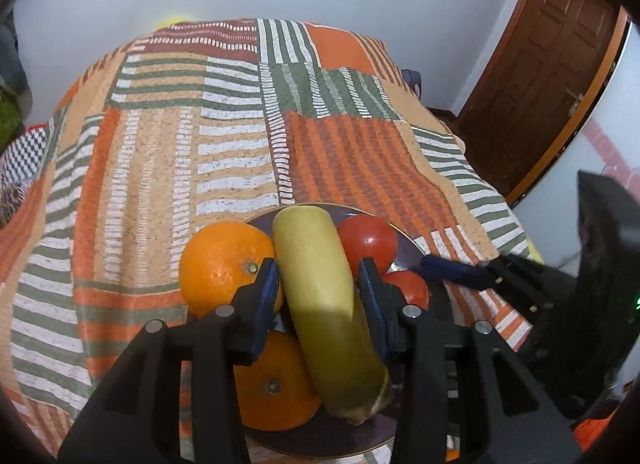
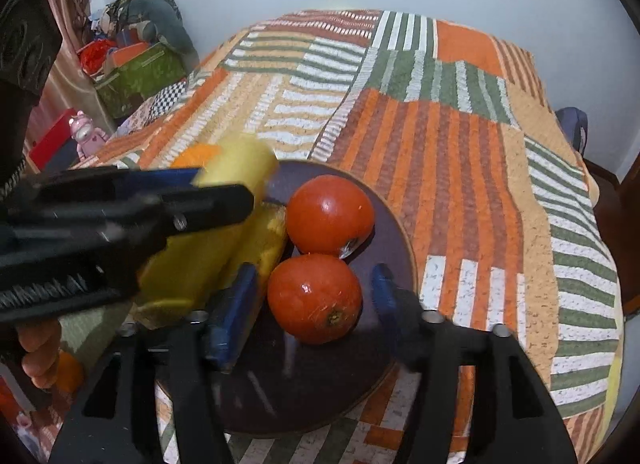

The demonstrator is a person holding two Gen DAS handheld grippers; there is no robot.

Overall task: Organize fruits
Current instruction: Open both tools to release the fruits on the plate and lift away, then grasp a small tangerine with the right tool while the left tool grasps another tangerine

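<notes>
Here, a smooth pale-yellow elongated fruit (image 1: pixel 320 296) clamped by the left tool (image 1: pixel 318 276), glossy round tomato (image 2: pixel 314 298) flanked untouched by the parted right tool (image 2: pixel 316 292), dark round plate (image 2: pixel 396 232), striped woven cloth (image 1: pixel 160 151).

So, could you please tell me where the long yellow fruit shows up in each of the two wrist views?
Left wrist: the long yellow fruit runs down the lower middle, between the left gripper pads, beside two oranges.
Right wrist: it lies at left centre, partly hidden behind the left gripper's dark finger.
Shared landmark: the dark plate with two tomatoes on the striped cloth.
</notes>
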